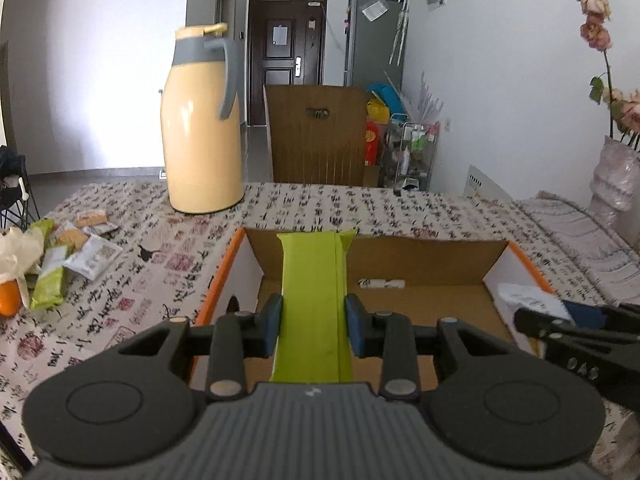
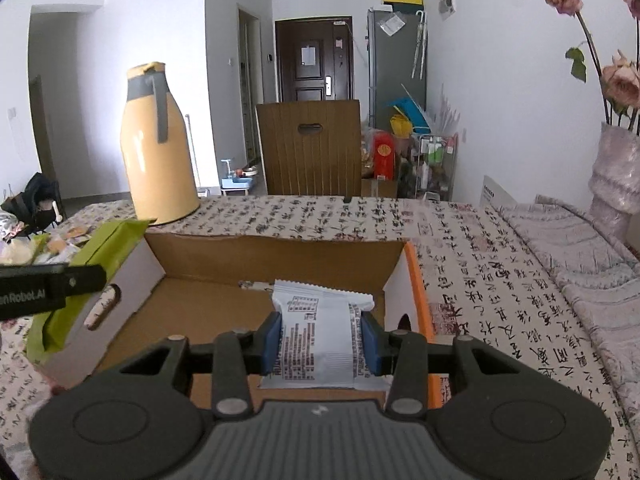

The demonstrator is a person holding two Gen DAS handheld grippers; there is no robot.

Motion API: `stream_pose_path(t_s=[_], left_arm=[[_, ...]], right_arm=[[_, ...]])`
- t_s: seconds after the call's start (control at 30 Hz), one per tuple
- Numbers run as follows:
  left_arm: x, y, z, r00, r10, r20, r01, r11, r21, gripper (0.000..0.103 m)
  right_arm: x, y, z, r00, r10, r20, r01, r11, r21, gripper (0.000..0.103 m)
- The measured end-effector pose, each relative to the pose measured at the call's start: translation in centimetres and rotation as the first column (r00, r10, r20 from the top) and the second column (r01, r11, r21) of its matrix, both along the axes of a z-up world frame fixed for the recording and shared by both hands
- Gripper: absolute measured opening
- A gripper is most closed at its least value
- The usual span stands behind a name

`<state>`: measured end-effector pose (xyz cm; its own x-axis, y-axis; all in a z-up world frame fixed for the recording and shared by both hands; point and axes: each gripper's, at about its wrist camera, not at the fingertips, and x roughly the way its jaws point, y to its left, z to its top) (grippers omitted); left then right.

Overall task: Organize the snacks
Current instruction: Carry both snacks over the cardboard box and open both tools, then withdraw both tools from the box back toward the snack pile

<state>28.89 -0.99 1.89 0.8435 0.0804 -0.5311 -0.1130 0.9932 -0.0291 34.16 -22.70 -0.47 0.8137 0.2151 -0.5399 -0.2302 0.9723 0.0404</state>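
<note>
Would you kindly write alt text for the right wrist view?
The right gripper clamps a white printed snack packet over an open, orange-edged cardboard box. At left, the left gripper holds a green packet.

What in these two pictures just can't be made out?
- Green packet, left wrist view: its near end is hidden behind the left tool.
- White packet, right wrist view: print too small to read.
- Snack pile, left wrist view: cut off by the edge, brands blurred.
</note>
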Motion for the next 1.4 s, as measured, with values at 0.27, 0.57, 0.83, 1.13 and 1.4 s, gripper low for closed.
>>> stream_pose_path(t_s=[0.27, 0.57, 0.83, 1.13, 1.4], left_arm=[[0.6, 0.5, -1.4, 0.999, -0.024, -0.026, 0.023, 0.999, -0.027, 0.038], [-0.5, 0.9, -0.5, 0.999, 0.025, 0.021, -0.024, 0.999, -0.039, 0.103], [-1.1, 0.8, 0.2, 0.999, 0.018, 0.037, -0.016, 0.999, -0.049, 0.103], [-3.0, 0.1, 2.3, 0.998, 0.01, 0.061, -0.008, 0.999, -0.045, 0.103], [-6.0, -0.1, 3.4, 0.997, -0.007, 0.075, 0.01, 0.999, -0.041, 0.103]], right_arm=[[0.8, -0.7, -1.6, 0.999, 0.022, -0.027, -0.022, 1.0, 0.023, 0.043], [-0.3, -1.2, -1.1, 1.0, 0.002, 0.018, -0.003, 0.999, 0.052, 0.098], [-0.7, -1.9, -0.4, 0.999, -0.014, 0.045, 0.01, 0.997, 0.077, 0.103], [-2.7, -2.4, 1.6, 0.996, -0.032, 0.078, 0.027, 0.997, 0.068, 0.103], [-6.3, -2.8, 3.1, 0.994, -0.035, 0.101, 0.028, 0.997, 0.067, 0.103]])
